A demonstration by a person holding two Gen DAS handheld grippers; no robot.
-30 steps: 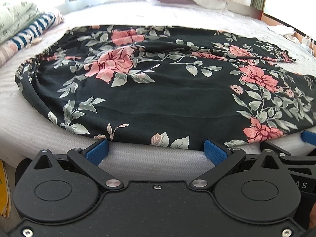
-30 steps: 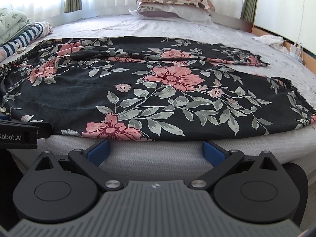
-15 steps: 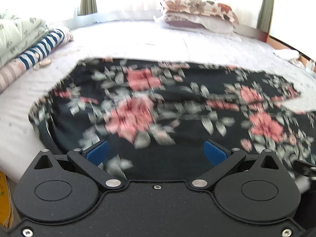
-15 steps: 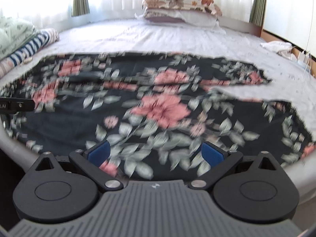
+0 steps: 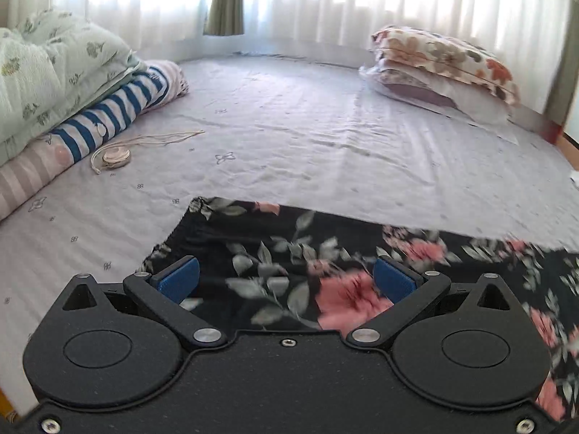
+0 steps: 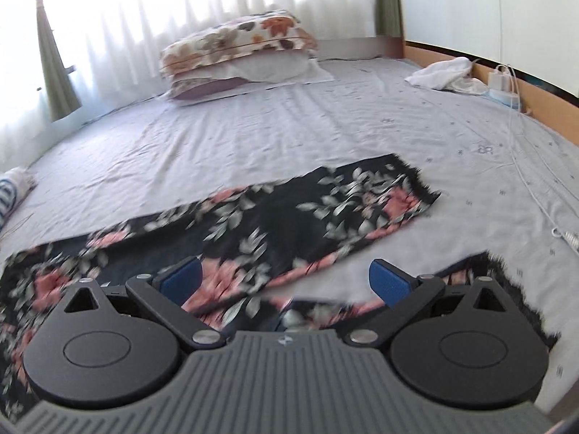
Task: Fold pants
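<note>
Pants point(image 5: 289, 253) in black flowered cloth lay spread on the bed sheet point(image 5: 289, 137), both legs reaching toward the right side. Left gripper point(image 5: 287, 280) and right gripper point(image 6: 286, 280) hung over them with blue pads wide apart, holding nothing. Pillows point(image 6: 239, 54) sat stacked by the curtains point(image 5: 362, 0).

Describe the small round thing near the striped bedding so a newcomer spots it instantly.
On the bed sheet, look left to the blue-and-white striped bedding. Just in front of it lies a small round beige disc trailing pale cord, the only hard, coin-like item among soft fabrics.
</note>
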